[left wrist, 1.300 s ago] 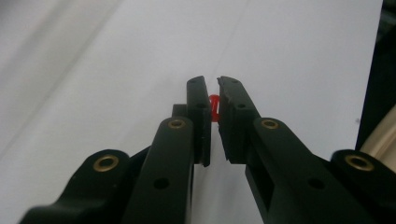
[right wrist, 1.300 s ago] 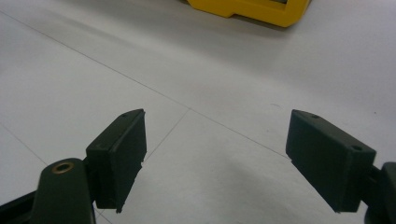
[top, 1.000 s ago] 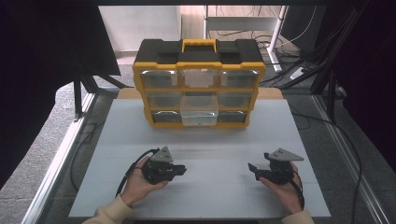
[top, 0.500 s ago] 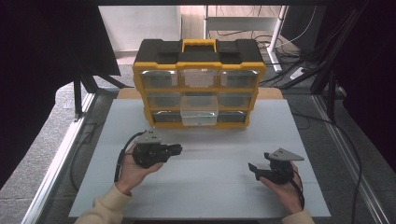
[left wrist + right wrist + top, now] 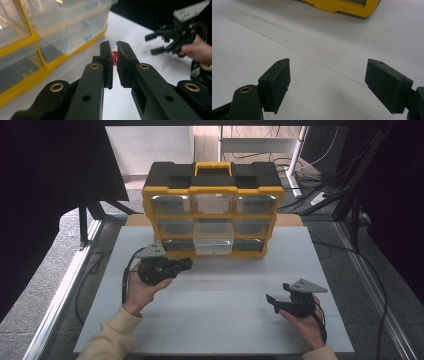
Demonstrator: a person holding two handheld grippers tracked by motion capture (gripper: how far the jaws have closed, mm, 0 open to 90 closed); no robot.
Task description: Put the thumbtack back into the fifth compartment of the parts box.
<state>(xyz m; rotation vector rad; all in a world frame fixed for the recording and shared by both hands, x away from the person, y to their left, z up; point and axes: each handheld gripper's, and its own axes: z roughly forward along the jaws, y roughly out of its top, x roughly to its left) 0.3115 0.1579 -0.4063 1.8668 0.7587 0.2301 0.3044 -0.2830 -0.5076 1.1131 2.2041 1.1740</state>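
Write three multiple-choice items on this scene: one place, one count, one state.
1. Where does the pulled-out clear plastic drawer sit in the yellow and black organiser case?
A. bottom row, middle
B. top row, left
C. middle row, right

2. How many drawers per row?
A. two
B. three
C. five

3. What is the left gripper doing?
A. standing wide open
B. pinching a small red piece
C. gripping the case handle

Answers: 1 A, it juts forward there; 2 B, three fronts side by side; 3 B, red shows between the nearly closed jaws.

small red piece [image 5: 115, 57] | pinched between left tongs [image 5: 113, 52] | lifted beside organizer's open drawer [image 5: 72, 27]
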